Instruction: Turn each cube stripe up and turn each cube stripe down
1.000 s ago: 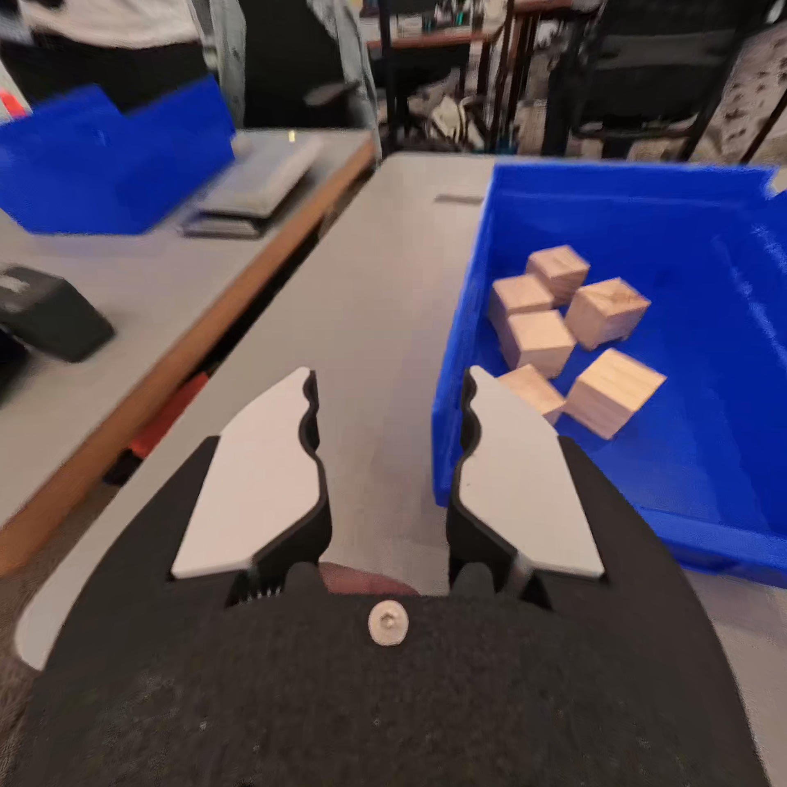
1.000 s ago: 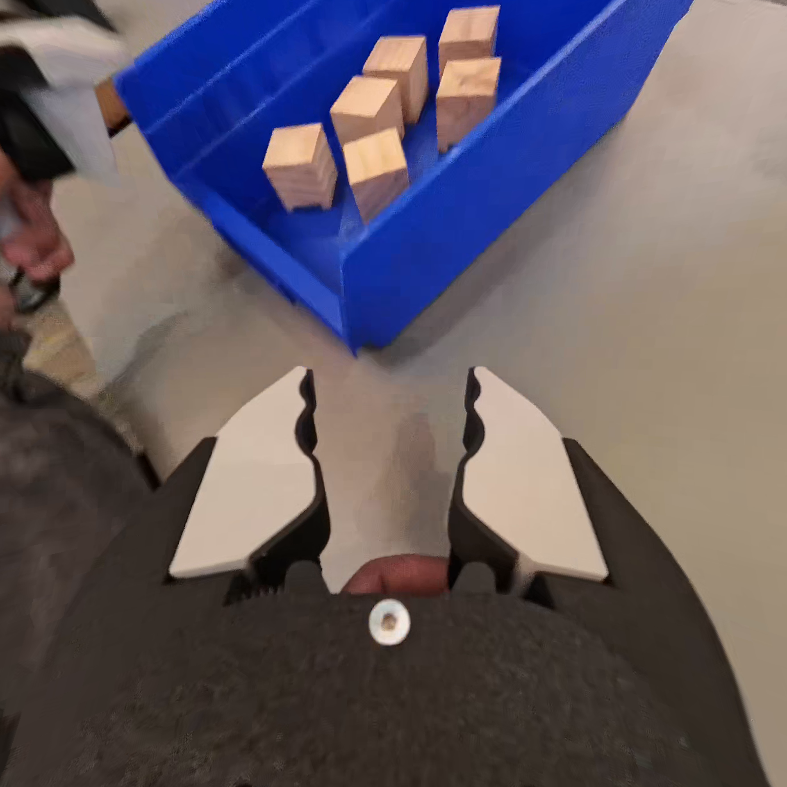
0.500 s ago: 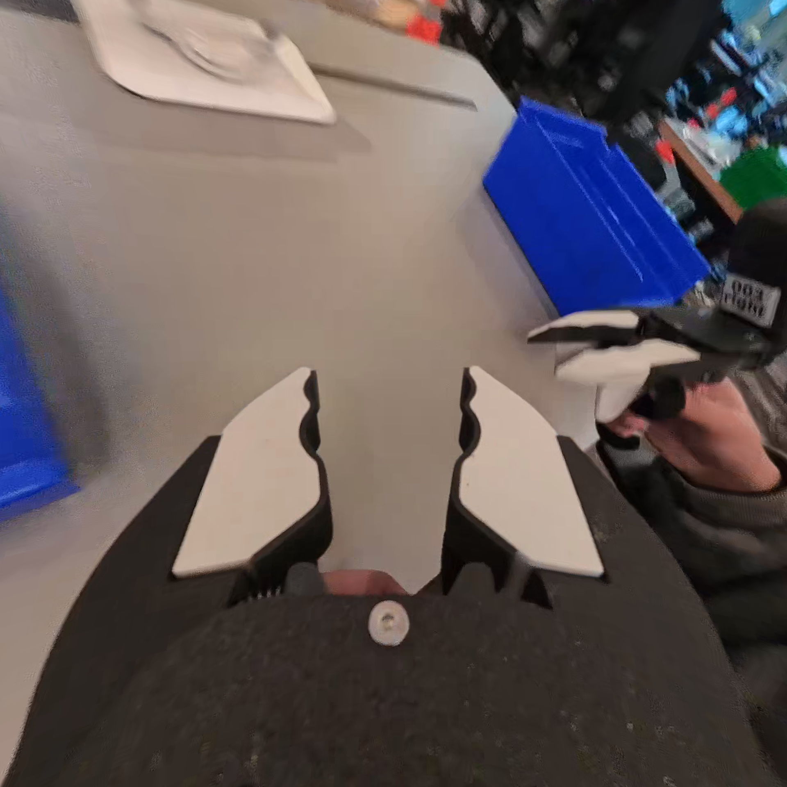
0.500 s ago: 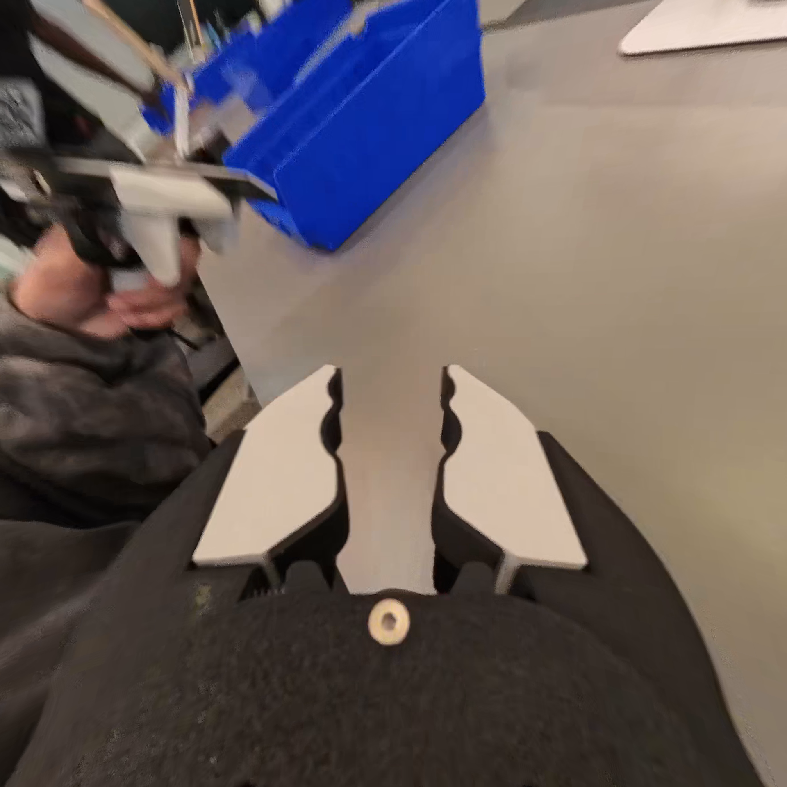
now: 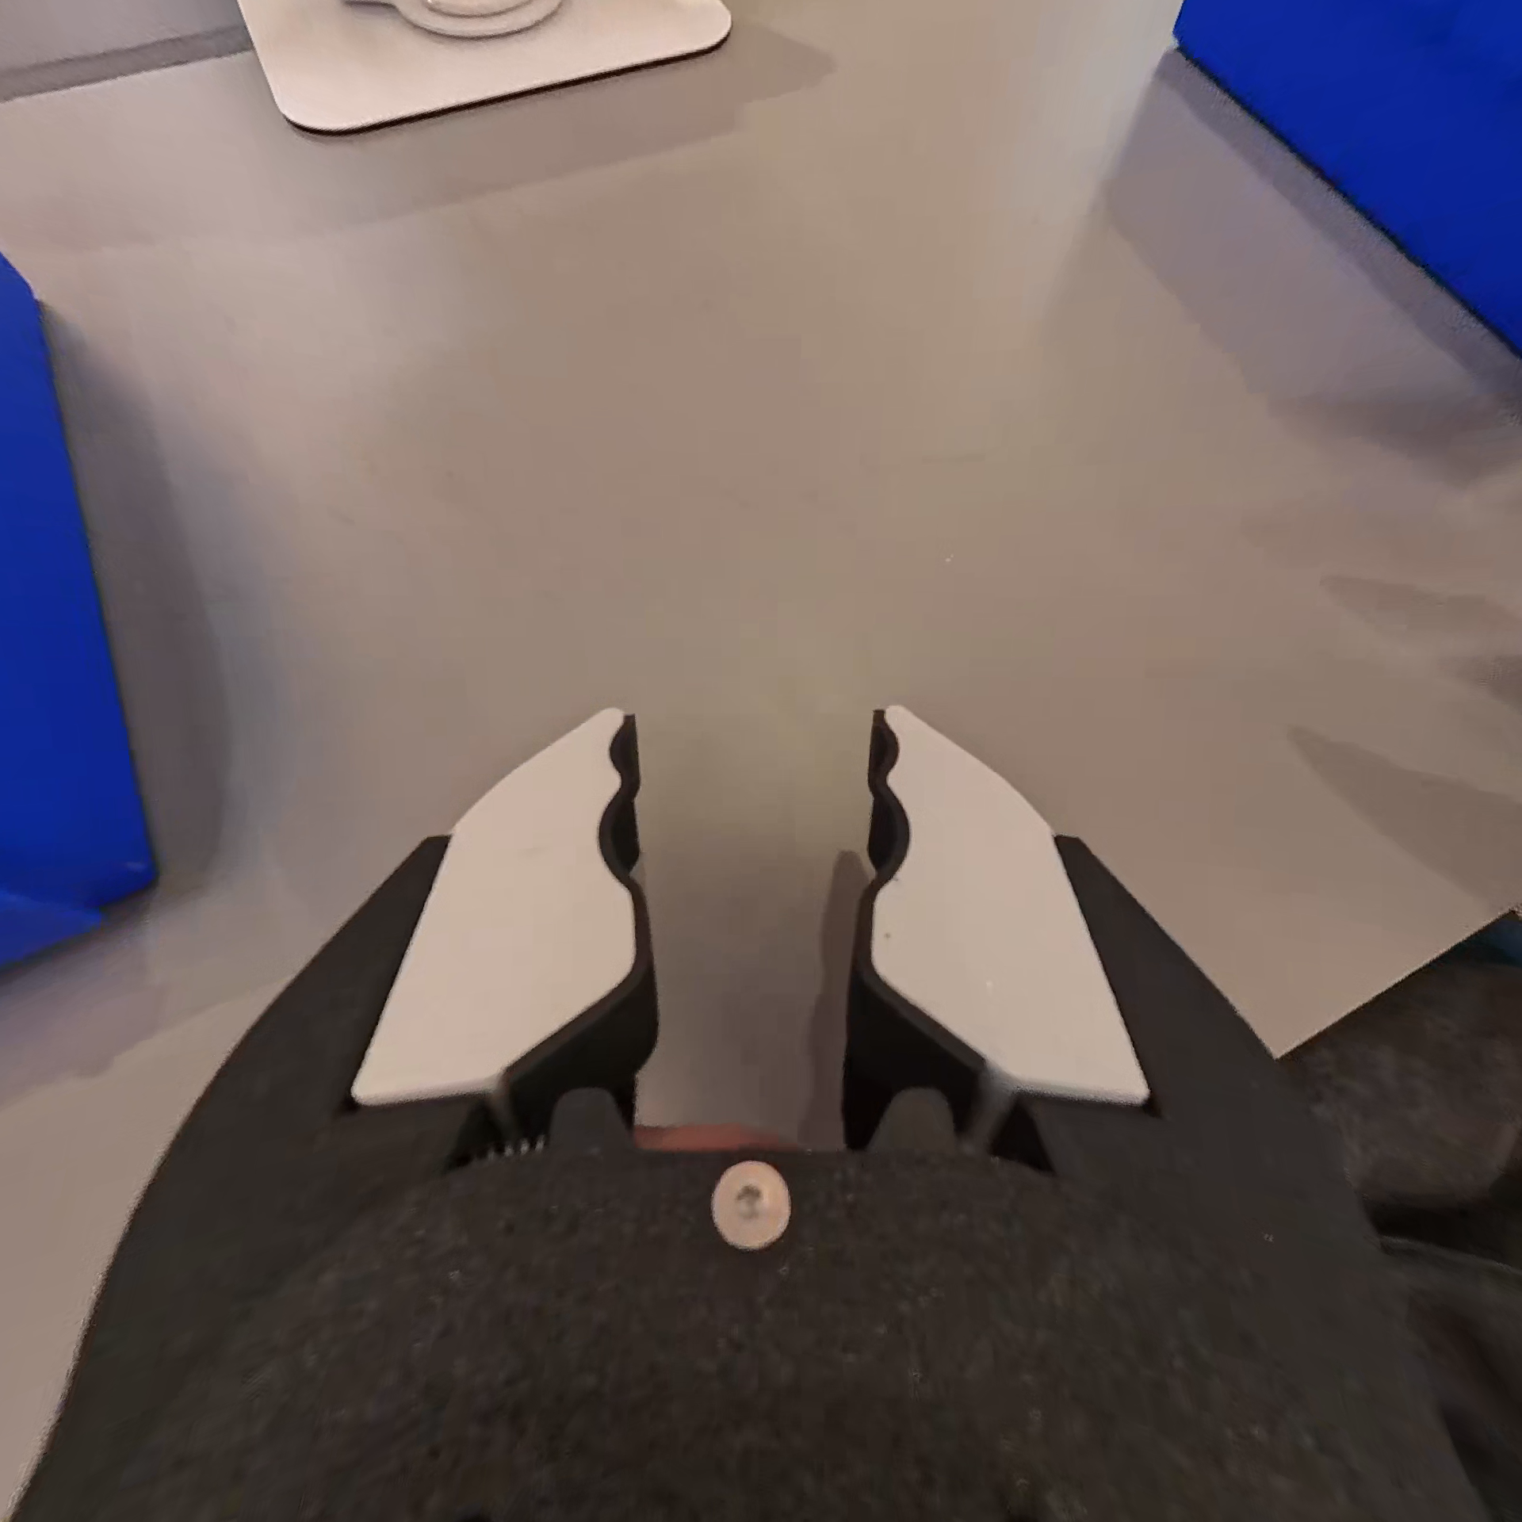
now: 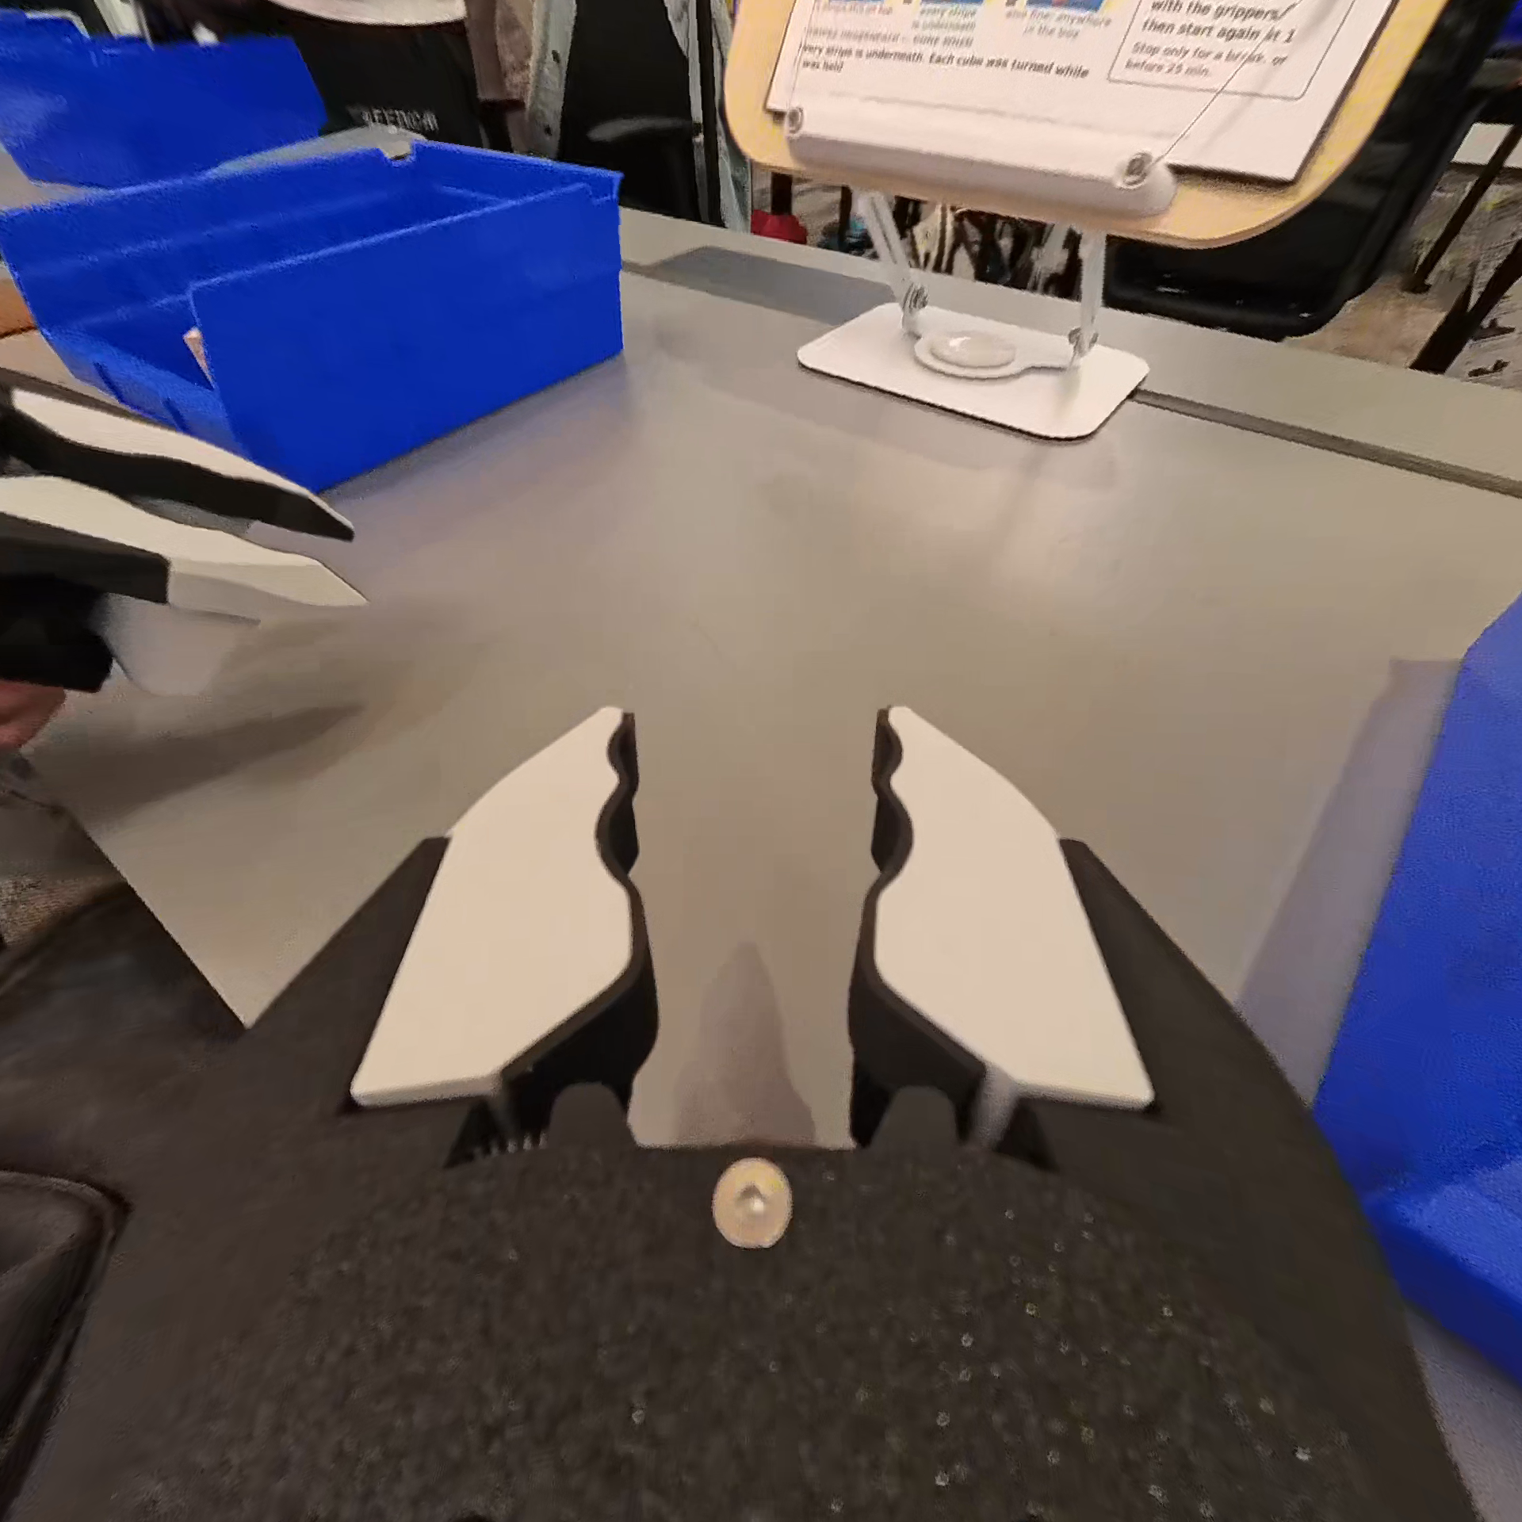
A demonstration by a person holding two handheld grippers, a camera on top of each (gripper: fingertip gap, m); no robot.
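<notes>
Currently both tongs hover low over the grey tabletop (image 5: 741,412), pointing forward, nothing between their fingers.

Left tongs (image 5: 753,725): fingers apart, empty, tilted down toward the bare tabletop. A blue bin (image 5: 49,618) sits off to their left, another blue bin (image 5: 1384,140) ahead to their right. The white base of a stand (image 5: 494,58) lies straight ahead, well apart.

Right tongs (image 6: 753,721): fingers apart, empty, held more level. From this view the left tongs (image 6: 329,560) come in from the left edge, turned on their side so one finger sits above the other, a gap between the tips.

Ahead-left of the right tongs stands the blue bin (image 6: 395,329); a sliver of a wooden cube (image 6: 195,350) shows behind its front wall. Stripe not visible, so I cannot tell its orientation. The second blue bin (image 6: 1433,988) is just to the right of the right tongs. The stand's base (image 6: 972,371) and its tilted board with a printed sheet (image 6: 1071,82) are ahead-right.
</notes>
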